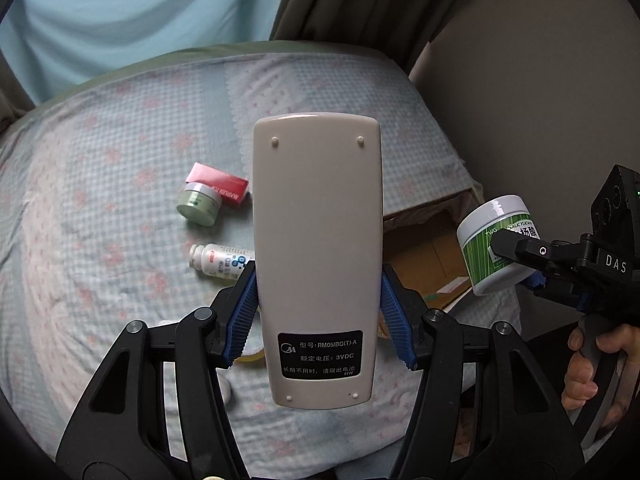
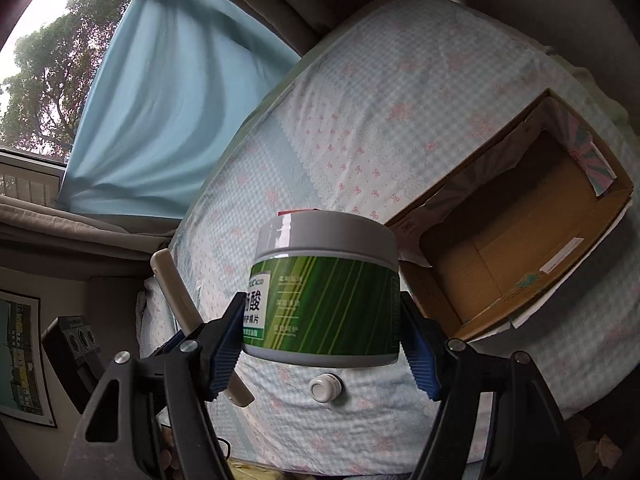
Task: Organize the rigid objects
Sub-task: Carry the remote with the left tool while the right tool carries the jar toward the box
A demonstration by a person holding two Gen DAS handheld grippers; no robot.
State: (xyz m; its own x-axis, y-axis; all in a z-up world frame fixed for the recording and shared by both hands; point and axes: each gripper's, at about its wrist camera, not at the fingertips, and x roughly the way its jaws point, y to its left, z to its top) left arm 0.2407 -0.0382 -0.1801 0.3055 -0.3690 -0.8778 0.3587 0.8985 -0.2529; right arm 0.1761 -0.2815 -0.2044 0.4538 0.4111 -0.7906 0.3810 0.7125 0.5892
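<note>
In the left wrist view my left gripper [image 1: 318, 280] is shut on a beige remote control [image 1: 316, 220], back side up, label toward me, held above the bed. To the right, my right gripper [image 1: 516, 268] is shut on a white jar with a green label [image 1: 494, 240]. The right wrist view shows that jar [image 2: 324, 292] pressed between the blue pads of the right gripper [image 2: 322, 312]. The remote [image 2: 176, 296] appears edge-on at left, in the left gripper [image 2: 182, 332]. On the bedsheet lie a red box [image 1: 218, 186], a small green jar [image 1: 199, 204] and a white bottle [image 1: 220, 260].
An open cardboard box [image 2: 520, 240] sits on the bed's right side, nothing visible inside; it also shows behind the remote [image 1: 424, 264]. A white bottle [image 2: 326, 388] lies cap toward me under the jar. Blue curtain [image 2: 160, 100] and window lie beyond the bed. A hand [image 1: 584, 372] grips the right handle.
</note>
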